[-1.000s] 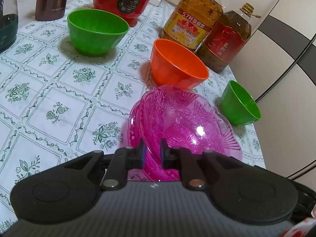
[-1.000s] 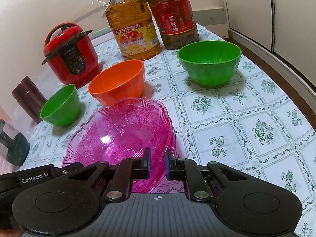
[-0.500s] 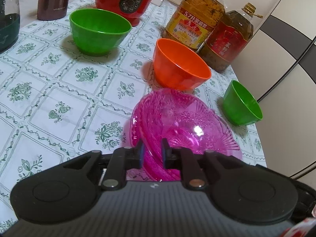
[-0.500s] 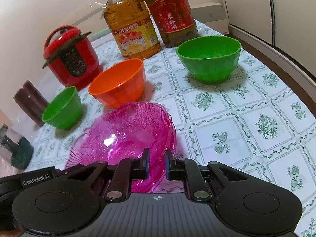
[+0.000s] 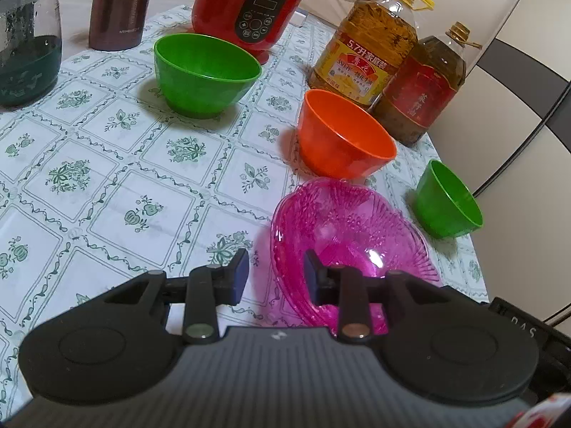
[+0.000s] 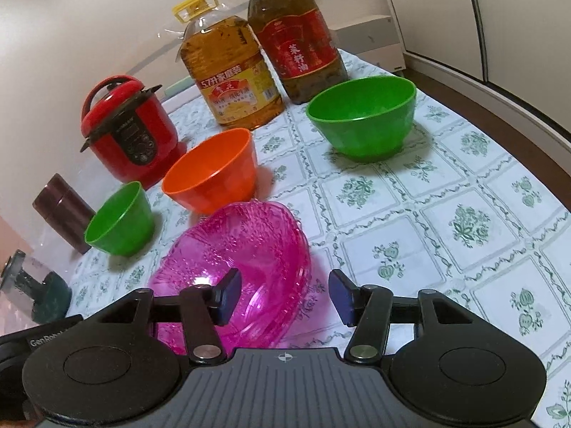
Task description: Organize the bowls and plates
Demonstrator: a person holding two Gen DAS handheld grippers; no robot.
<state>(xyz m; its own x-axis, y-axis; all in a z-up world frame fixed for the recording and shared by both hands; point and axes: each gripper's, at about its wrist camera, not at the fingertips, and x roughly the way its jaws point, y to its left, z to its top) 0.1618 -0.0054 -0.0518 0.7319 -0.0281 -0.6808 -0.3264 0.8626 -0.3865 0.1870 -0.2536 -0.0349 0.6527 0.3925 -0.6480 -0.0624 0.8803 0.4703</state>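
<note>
A stack of pink translucent plates [image 5: 342, 228] rests on the patterned tablecloth; it also shows in the right wrist view [image 6: 246, 249]. My left gripper [image 5: 274, 278] is open astride the stack's near left rim. My right gripper [image 6: 283, 296] is open astride the stack's near right rim. An orange bowl [image 5: 342, 139] [image 6: 214, 174] stands just behind the stack. A large green bowl [image 5: 205, 71] [image 6: 364, 117] and a small green bowl [image 5: 446, 203] [image 6: 121, 219] stand apart on the table.
Two big oil bottles [image 5: 371, 46] [image 6: 228, 71] and a red cooker [image 5: 249, 3] [image 6: 128, 128] stand at the back. A brown canister [image 5: 121, 3] and a glass jug [image 5: 25, 42] stand at the far left. The table edge [image 5: 478, 260] runs close by the small green bowl.
Both grippers were shut on the pink plates' rim and have now opened. The stack has settled on the table and both grippers have drawn back slightly.
</note>
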